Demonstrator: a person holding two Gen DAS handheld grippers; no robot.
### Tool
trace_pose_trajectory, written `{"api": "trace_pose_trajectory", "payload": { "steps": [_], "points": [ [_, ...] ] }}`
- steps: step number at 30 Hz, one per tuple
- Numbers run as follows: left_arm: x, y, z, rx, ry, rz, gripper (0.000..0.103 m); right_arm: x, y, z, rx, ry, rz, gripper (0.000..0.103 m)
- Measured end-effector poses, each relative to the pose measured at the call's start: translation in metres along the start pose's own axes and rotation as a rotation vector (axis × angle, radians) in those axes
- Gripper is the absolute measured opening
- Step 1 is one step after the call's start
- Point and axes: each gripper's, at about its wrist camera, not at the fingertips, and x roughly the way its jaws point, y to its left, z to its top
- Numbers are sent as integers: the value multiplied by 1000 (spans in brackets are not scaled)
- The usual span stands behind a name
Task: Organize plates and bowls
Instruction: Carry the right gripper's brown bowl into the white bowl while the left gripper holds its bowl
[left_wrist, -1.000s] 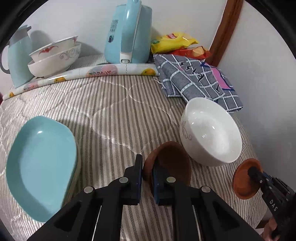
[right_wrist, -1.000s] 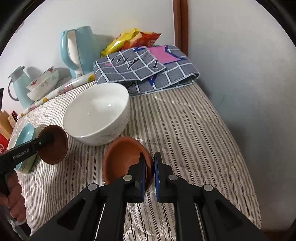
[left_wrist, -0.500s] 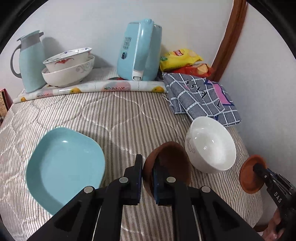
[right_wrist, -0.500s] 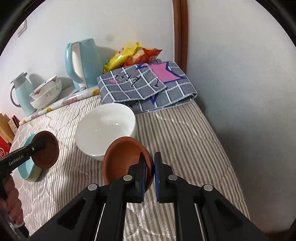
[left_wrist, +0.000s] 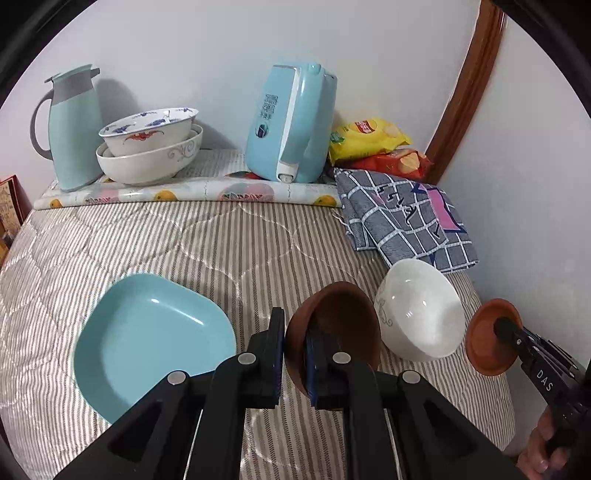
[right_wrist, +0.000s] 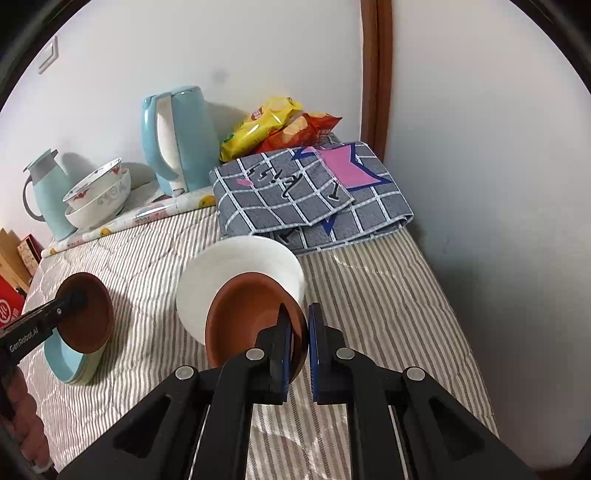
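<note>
Left wrist view. The left gripper (left_wrist: 294, 356) is clamped on the rim of a dark brown bowl (left_wrist: 338, 325), carried clear of the striped quilt (left_wrist: 184, 236). A teal plate (left_wrist: 151, 339) lies toward the quilt's near left edge; a white bowl (left_wrist: 421, 310) rests tilted near the right edge. At the far right, the right gripper (left_wrist: 504, 326) carries a terracotta saucer (left_wrist: 487, 338). Likely risks: a rim-only pinch lets the bowl swing or slip free, and the soft bedding could tip whatever is set down unevenly. Along the far edge stand a thermos jug (left_wrist: 74, 125), two nested patterned bowls (left_wrist: 151, 146) and a blue kettle (left_wrist: 291, 122) on a printed mat (left_wrist: 184, 192); a folded checked cloth (left_wrist: 402, 218) and snack bags (left_wrist: 373, 142) fill the far right corner, beside a wooden door frame (left_wrist: 465, 88).

Right wrist view. The right gripper is closed on the saucer's rim, and the saucer overlaps the white bowl in the picture; whether they touch cannot be told. A careless swing might knock ceramic on ceramic. White walls (right_wrist: 480, 147) enclose the quilt on two sides.
</note>
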Motion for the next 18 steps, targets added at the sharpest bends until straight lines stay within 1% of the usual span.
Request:
{"api": "trace_pose_trajectory", "payload": {
  "steps": [7, 11, 14, 18],
  "points": [
    [0, 10, 9, -25, -1, -28, 10, 2, 10, 12, -12, -7, 1, 8],
    [1, 13, 13, -24, -10, -14, 10, 5, 15, 16, -19, -7, -3, 8],
    [5, 16, 14, -38, -4, -27, 10, 9, 17, 17, -26, 1, -7, 8],
    [9, 18, 13, -39, 4, -19, 10, 19, 21, 19, -30, 18, -9, 9]
  ]
}}
